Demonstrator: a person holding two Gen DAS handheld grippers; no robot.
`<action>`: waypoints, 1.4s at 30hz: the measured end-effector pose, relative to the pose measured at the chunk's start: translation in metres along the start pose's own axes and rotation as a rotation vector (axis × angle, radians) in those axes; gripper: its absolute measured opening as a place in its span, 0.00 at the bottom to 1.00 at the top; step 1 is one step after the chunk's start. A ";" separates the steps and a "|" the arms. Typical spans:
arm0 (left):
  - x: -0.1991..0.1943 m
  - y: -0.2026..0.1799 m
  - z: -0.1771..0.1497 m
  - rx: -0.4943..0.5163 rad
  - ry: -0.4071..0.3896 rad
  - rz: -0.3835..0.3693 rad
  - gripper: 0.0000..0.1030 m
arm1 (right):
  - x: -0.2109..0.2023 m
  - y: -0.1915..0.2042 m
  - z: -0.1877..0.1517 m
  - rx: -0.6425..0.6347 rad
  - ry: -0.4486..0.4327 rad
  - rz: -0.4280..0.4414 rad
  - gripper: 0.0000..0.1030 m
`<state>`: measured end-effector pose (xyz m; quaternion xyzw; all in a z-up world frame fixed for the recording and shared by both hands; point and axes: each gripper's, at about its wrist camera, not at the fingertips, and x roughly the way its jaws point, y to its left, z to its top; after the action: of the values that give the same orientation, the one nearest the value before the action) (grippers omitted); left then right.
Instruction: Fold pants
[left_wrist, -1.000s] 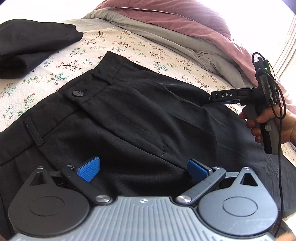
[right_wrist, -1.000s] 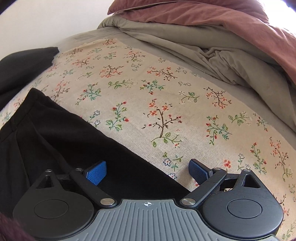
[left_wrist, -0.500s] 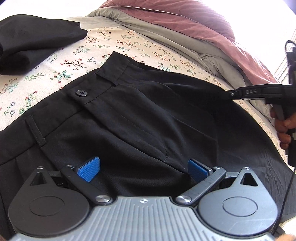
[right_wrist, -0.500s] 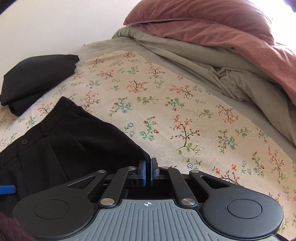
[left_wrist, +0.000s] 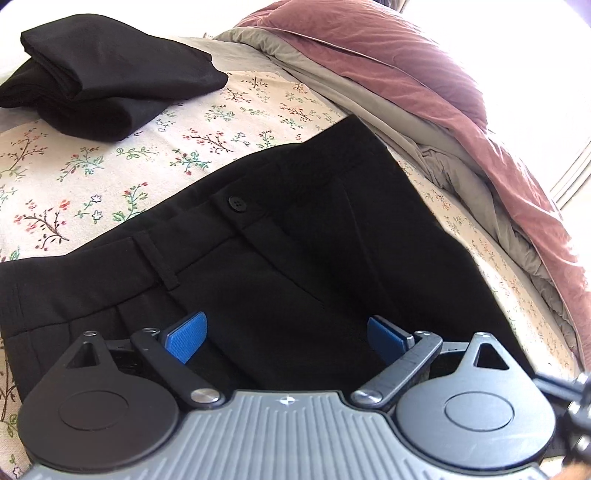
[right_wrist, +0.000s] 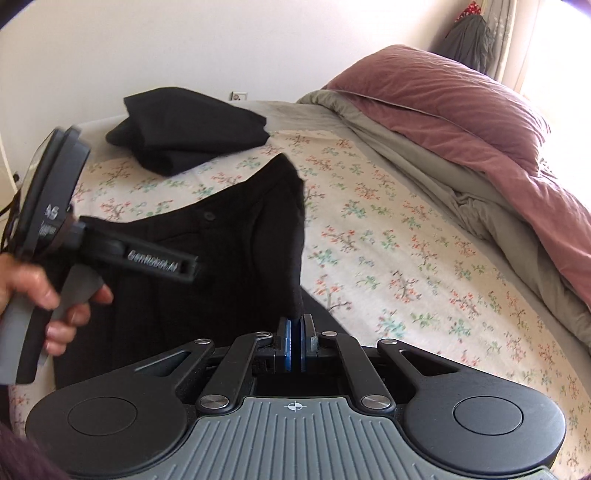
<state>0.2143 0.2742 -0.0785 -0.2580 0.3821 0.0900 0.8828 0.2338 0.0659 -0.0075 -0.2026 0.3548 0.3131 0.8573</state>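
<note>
Black pants (left_wrist: 295, 251) lie on the floral bedsheet, waistband and button (left_wrist: 236, 204) toward the far side. My left gripper (left_wrist: 286, 338) is open, its blue pads (left_wrist: 184, 336) hovering just over the pants below the waistband. My right gripper (right_wrist: 294, 339) is shut on the right edge of the pants (right_wrist: 291, 236) and lifts it, so the fabric rises in a fold. The left gripper also shows in the right wrist view (right_wrist: 110, 254), held in a hand over the pants.
A folded black garment (left_wrist: 107, 77) sits at the far left of the bed, also seen in the right wrist view (right_wrist: 188, 129). A rumpled grey and mauve duvet (left_wrist: 424, 99) is heaped along the right side. The floral sheet (right_wrist: 406, 251) lies right of the pants.
My right gripper closed on the pants' right edge and lifted it up and leftward. My left gripper shifted over the pants toward the waistband and stayed open.
</note>
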 end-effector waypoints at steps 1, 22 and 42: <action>-0.003 0.003 -0.002 -0.001 -0.001 -0.011 0.99 | -0.001 0.013 -0.009 -0.008 0.003 0.009 0.00; -0.009 -0.065 -0.034 0.257 -0.044 -0.146 0.93 | -0.014 -0.028 -0.080 0.326 0.023 -0.185 0.58; 0.020 -0.084 -0.030 0.265 -0.092 0.101 0.47 | -0.040 -0.201 -0.240 0.895 0.227 -0.742 0.43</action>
<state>0.2388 0.1859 -0.0779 -0.1153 0.3625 0.0949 0.9199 0.2328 -0.2318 -0.1126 0.0360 0.4473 -0.2112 0.8683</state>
